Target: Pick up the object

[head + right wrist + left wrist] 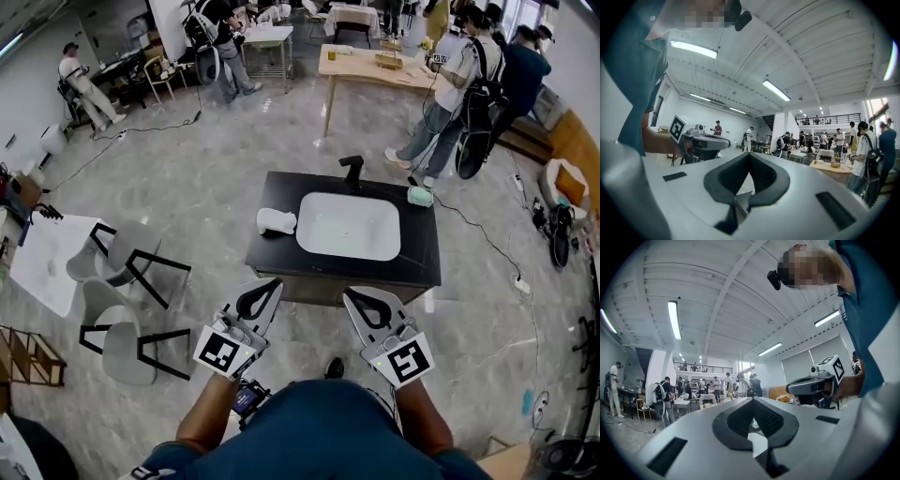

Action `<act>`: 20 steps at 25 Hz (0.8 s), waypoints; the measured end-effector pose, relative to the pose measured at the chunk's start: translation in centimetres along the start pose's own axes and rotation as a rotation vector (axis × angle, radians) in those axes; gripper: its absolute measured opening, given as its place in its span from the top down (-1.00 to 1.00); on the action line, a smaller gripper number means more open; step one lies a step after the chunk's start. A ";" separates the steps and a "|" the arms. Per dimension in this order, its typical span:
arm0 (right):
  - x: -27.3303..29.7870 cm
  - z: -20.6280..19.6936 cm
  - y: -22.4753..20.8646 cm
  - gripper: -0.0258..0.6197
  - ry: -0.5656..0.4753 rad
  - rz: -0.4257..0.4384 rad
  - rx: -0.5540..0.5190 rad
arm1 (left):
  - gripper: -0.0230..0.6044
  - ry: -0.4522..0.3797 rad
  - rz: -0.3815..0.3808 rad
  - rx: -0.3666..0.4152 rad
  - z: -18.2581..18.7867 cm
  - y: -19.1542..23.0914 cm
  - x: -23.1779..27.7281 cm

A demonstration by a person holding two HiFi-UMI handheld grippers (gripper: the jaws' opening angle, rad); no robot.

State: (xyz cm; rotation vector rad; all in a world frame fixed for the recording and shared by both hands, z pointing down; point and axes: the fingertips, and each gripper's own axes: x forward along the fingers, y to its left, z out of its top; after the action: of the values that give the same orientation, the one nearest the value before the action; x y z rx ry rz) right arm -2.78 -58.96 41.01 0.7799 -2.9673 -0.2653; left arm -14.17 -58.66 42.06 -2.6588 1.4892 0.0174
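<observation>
Held level and side by side near person's body: left gripper (261, 298) and right gripper (367, 305). Fingers of both closed tight, nothing between them. Both kept short of black stone tabletop (281, 262). White rounded sink bowl (349, 225) set in middle of tabletop, black tap (352, 172) behind it. Small white lumpy object (276, 221) laid on tabletop just left of bowl, well apart from both grippers. Small pale green thing (420, 196) seen at far right corner.

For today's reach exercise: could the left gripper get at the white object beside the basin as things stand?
Probably yes: nothing stands between the left gripper and the white object, though its jaws are shut.
</observation>
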 end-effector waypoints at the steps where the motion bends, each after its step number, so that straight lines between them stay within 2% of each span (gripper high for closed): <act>1: 0.3 -0.1 -0.8 0.88 -0.007 0.008 0.003 | 0.91 0.002 0.011 0.001 -0.2 0.3 0.8; 12: 1.5 -1.5 -8.2 0.88 -0.052 0.099 0.013 | 0.91 0.037 0.090 0.030 -1.1 0.8 7.7; 20: 3.7 -2.6 -10.3 0.88 -0.028 0.127 0.025 | 0.91 0.047 0.126 0.020 -2.0 3.3 9.5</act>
State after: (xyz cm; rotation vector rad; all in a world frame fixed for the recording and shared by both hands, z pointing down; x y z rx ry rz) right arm -0.80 -70.00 41.79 0.5910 -3.0362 -0.2345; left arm -12.09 -68.64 43.32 -2.5626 1.6600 -0.0508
